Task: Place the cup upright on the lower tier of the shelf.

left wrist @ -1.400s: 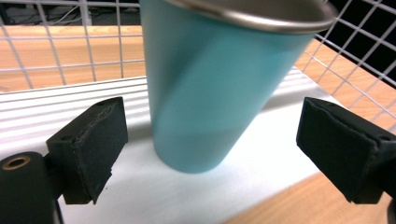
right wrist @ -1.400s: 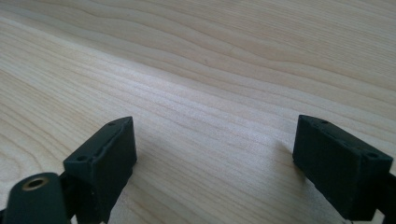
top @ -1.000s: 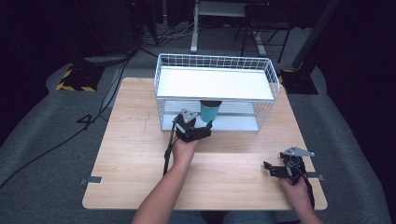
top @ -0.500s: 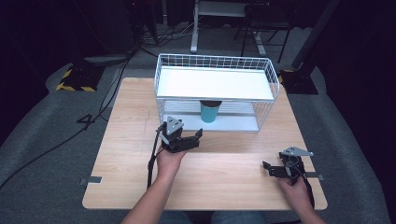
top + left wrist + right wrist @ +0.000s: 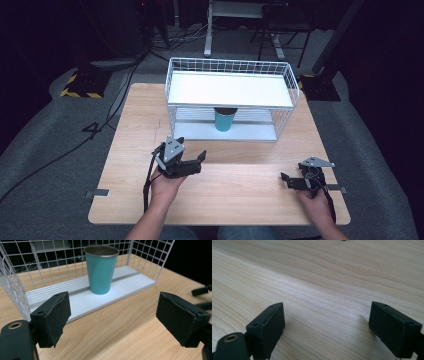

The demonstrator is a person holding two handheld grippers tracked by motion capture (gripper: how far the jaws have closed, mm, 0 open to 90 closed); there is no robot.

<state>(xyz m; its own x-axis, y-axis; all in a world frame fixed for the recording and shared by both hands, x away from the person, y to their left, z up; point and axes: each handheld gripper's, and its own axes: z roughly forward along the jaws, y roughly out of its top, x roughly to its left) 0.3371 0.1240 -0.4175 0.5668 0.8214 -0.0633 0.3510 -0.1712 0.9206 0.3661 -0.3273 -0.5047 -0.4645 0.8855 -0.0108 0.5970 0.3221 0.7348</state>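
A teal cup point(image 5: 224, 120) stands upright on the lower shelf of a white wire rack point(image 5: 230, 66) at the back of a wooden table point(image 5: 125, 130), under the rack's white upper shelf. The left gripper point(image 5: 196, 163) hovers over the table in front of the rack, well apart from the cup; its jaws have just been closing a little, yet stand apart with nothing between them. Open tabletop separates it from the shelf's open front. The right gripper point(image 5: 286, 181) rests near the table's front right edge, jaws spread wide and empty.
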